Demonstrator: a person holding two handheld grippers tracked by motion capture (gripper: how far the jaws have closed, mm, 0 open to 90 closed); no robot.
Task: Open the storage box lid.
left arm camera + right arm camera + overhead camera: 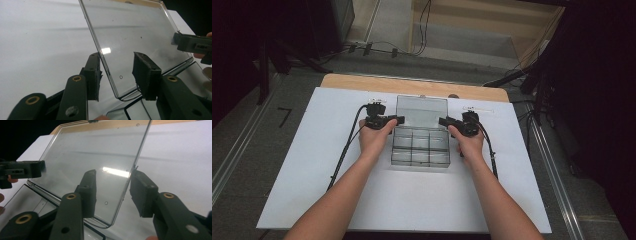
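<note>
A clear plastic compartment box [421,149] sits in the middle of the white board, its transparent lid [422,111] raised and leaning back. My left gripper [398,120] is at the lid's left edge, my right gripper [443,121] at its right edge. In the left gripper view the lid [135,32] has its side edge between the jaws of the left gripper [117,72], which stand open with gaps to both pads; the right gripper [190,43] shows across the lid. In the right gripper view the right gripper [115,192] straddles the other edge of the lid [95,152], also open.
The white board [312,165] lies on a wooden table [362,82] whose far edge shows behind the box. Black cables [344,150] trail from both grippers toward the person. Floor, cables and dark equipment lie beyond the table.
</note>
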